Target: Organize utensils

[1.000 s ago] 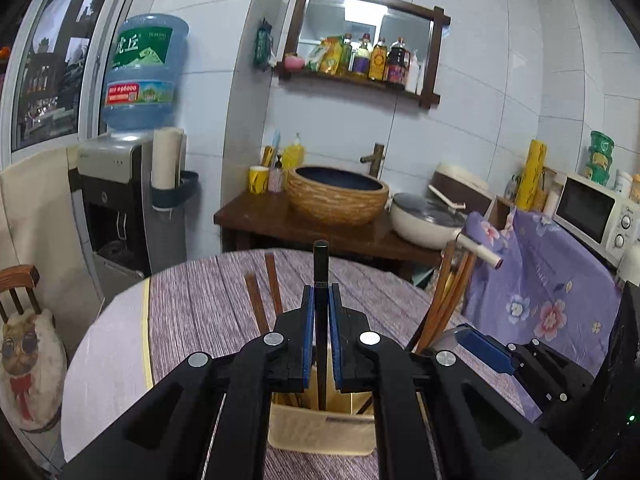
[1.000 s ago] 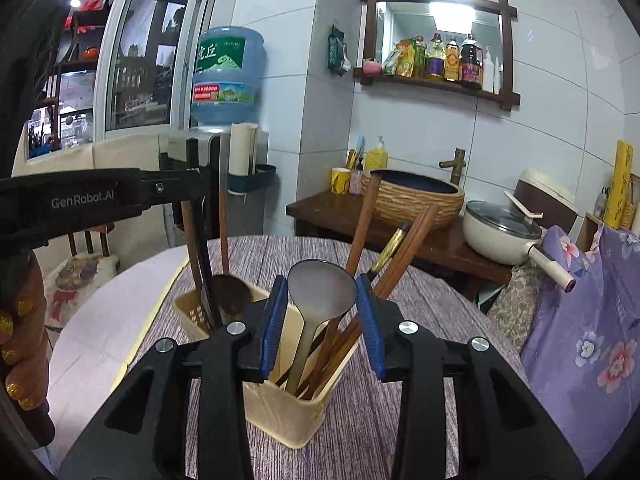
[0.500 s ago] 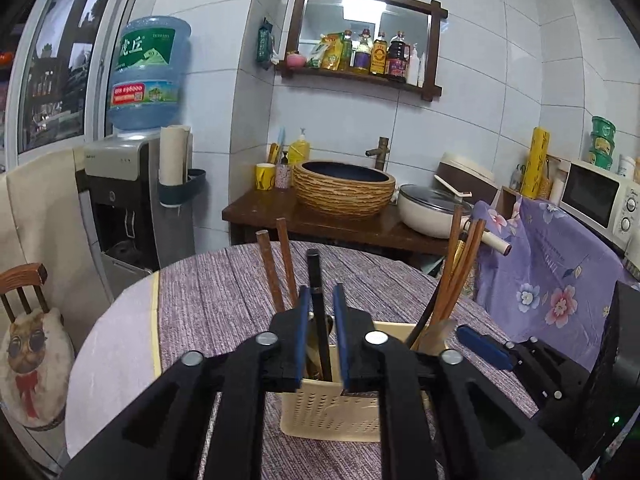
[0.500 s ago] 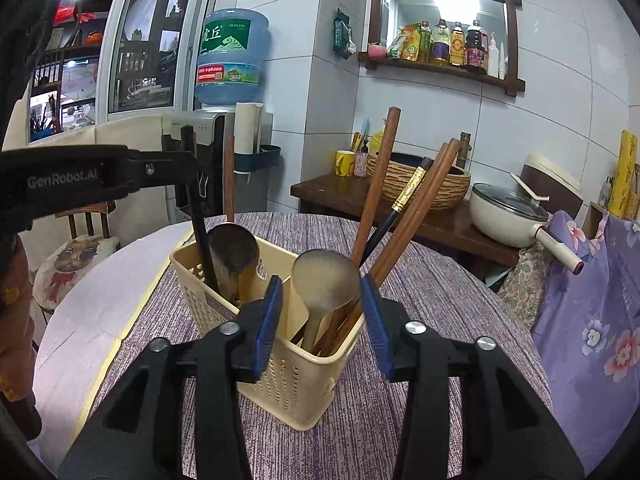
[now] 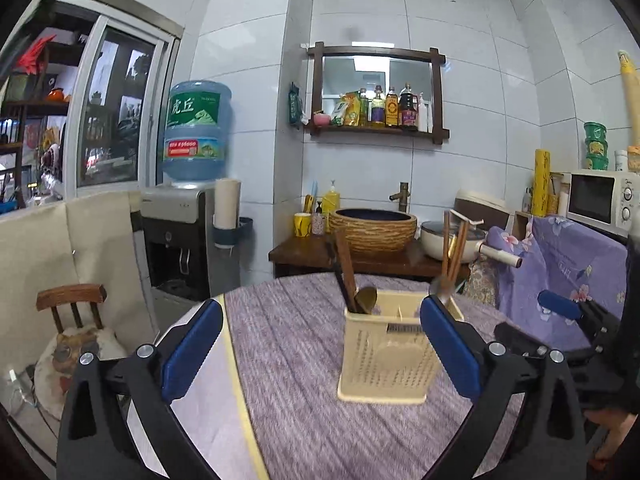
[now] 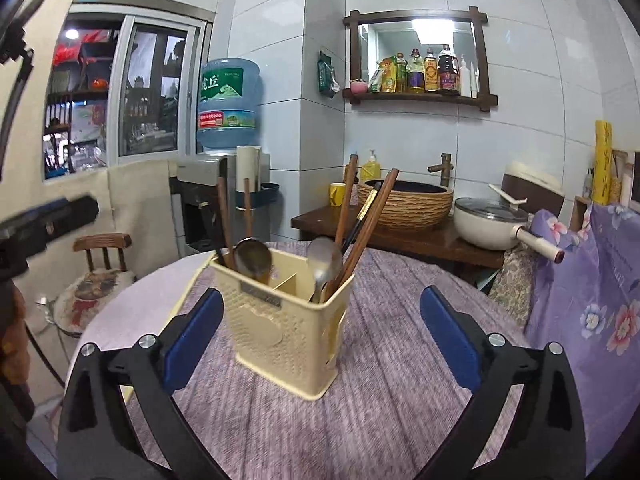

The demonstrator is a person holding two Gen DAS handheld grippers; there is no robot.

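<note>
While both tools gape, caddy (image 6: 292, 332) (utensil-filled) alone on tablecloth (image 6: 384, 412).

The utensil holder (image 6: 288, 320) stands alone on the counter (image 6: 380, 400), with bare cloth on all sides of it. Above the utensil holder, the upright handles (image 6: 360, 216) block a straight descent. The purple draped furniture (image 6: 592, 300) stands right of the utensil holder.

Perforated cream plastic caddy (image 6: 288, 328) on woven purple tablecloth (image 6: 380, 412).
</note>
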